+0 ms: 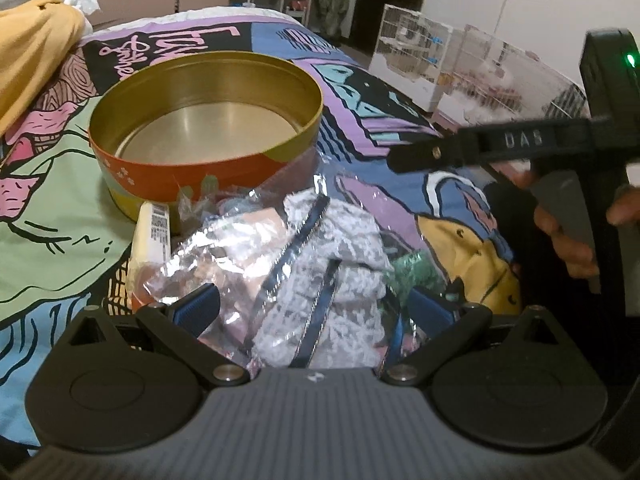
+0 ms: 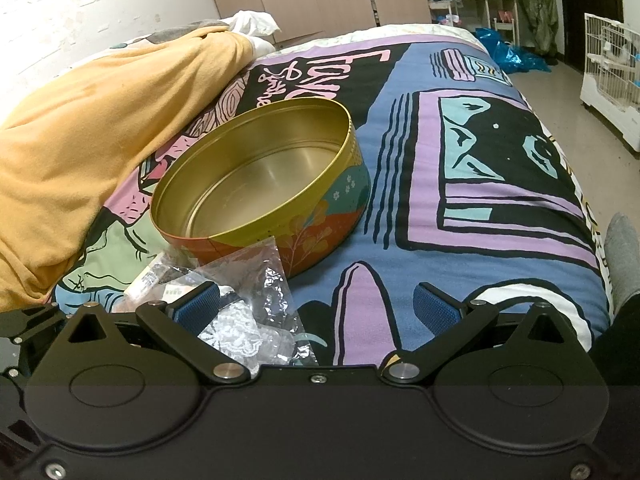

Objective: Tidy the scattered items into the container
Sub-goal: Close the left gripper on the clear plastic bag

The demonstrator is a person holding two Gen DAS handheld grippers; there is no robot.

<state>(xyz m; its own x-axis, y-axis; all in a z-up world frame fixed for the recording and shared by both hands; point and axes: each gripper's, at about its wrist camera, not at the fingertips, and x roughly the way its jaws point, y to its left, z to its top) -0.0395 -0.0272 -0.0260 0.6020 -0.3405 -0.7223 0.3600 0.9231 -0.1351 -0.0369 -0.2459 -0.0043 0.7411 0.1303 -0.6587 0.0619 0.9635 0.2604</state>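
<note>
Left gripper [image 1: 316, 304]: jaws wide, straddling crinkly clear packet of grey lace [image 1: 320, 264], not yet closed on it.

Right gripper [image 2: 316, 306]: jaws wide, holding nothing, over bedspread [image 2: 460, 184], packet at its left finger.

Advice: close on packet's bulky middle, not slippery film edge; lift clear of yellow barcoded pack [image 1: 154, 232] just left.

Far: round tin [image 1: 208, 136] empty, upright, touching pile. Carry over rim, release low.

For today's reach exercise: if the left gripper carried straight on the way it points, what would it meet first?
The left gripper would meet the clear plastic bag of lace between its open fingers first; the round tin lies beyond, left.
</note>
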